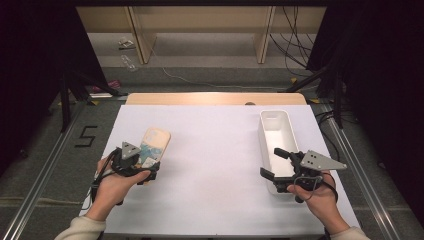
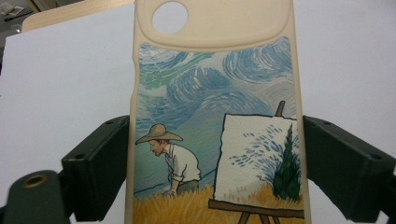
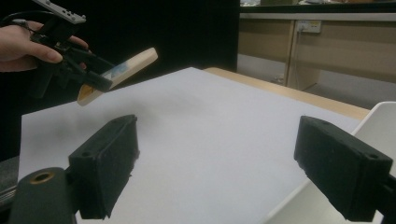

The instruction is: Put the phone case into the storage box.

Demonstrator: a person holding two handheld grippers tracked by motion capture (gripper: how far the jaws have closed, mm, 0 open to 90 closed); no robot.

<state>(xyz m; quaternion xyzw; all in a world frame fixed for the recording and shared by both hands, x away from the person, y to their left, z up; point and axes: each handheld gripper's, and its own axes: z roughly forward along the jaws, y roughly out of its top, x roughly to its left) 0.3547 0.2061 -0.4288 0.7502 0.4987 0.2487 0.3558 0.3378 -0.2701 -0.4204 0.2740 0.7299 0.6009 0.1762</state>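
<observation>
A cream phone case [image 1: 155, 142] printed with a painter in a straw hat at an easel [image 2: 210, 116] is held off the white table sheet. My left gripper [image 1: 146, 165] is shut on its lower part, a black jaw pressed to each long edge [image 2: 215, 172]. In the right gripper view the case [image 3: 135, 60] hangs tilted above the sheet in that left gripper [image 3: 91, 77]. My right gripper [image 1: 274, 163] stands open with nothing between its jaws [image 3: 215, 158], at the near end of a white rectangular bin [image 1: 275, 114].
The white sheet [image 1: 215, 165] covers a wooden table whose far edge [image 1: 215, 98] shows. The bin's rim [image 3: 378, 116] lies close beside my right jaw. Black curtains flank both sides, and cables and wooden furniture stand beyond the table.
</observation>
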